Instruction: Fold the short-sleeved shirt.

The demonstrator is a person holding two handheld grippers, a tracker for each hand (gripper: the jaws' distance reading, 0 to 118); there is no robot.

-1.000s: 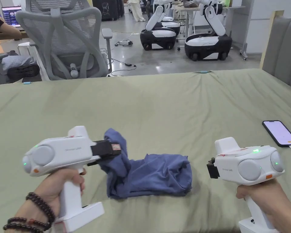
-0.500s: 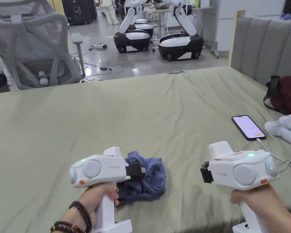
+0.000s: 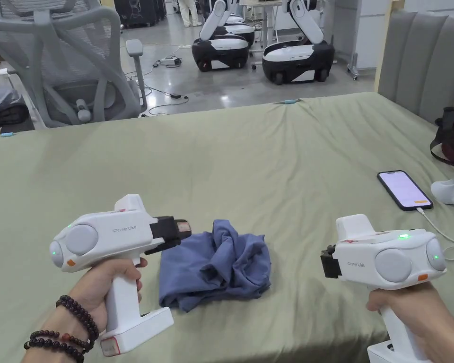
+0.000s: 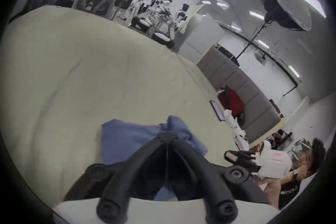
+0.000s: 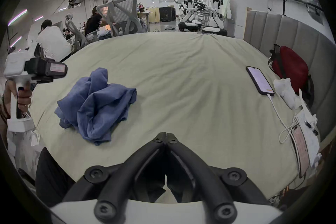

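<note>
A: What's the biggest thing here?

B: The bed, under a green sheet that runs almost edge to edge in the head view. Next down is the short-sleeved shirt, blue, lying on the sheet near the front edge, between the two grippers.

A: Folded?

B: No. It's a crumpled heap with loose ridges and a flap sticking up at the top. No sleeve, collar or hem can be picked out, so I judge the folding has not begun. It would first need spreading flat, then the sleeves brought in, then the body folded over.

A: And the grippers?

B: The left gripper hangs just beside the heap's left edge, above the sheet. In the left gripper view its jaws meet at the tips with no cloth between them, so it is closed and empty. The right gripper sits well apart from the shirt on the right side, jaws pressed together over bare sheet, also holding nothing.

A: Anything smaller lying about?

B: A phone with a lit screen lies face up on the sheet at the far right, with a white cable plugged into it, clear of the shirt.
</note>
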